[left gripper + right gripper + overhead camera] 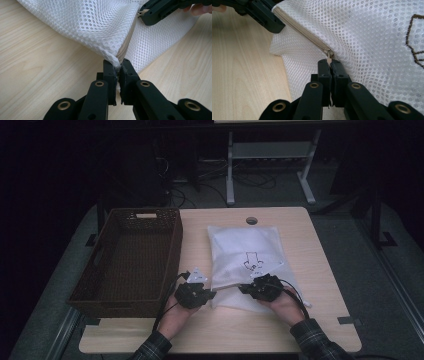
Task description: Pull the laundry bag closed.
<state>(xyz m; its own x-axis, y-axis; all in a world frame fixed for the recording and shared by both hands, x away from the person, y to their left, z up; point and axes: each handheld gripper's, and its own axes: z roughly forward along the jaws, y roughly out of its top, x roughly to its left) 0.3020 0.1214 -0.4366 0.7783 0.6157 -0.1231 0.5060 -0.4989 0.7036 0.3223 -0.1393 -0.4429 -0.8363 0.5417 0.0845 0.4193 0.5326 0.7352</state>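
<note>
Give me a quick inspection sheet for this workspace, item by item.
Surface: light wooden table, with a round hole at the far edge.
Job's things: white mesh bag lying flat, zipper along its near edge.
Clutter: brown woven basket at the left, nothing visible inside.
Grippers: left hand-held gripper shut on the bag's corner; right hand-held gripper shut on the zipper pull.
Cables: black cable trailing from the right gripper.
Surroundings: dark floor, grey table frame beyond.

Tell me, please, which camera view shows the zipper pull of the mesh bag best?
The right gripper view: the zipper pull sits close up, pinched in the right tool, at the end of the zipper. The left gripper view shows it small and far off at that tool's tip. In the high view it is too small to tell.
</note>
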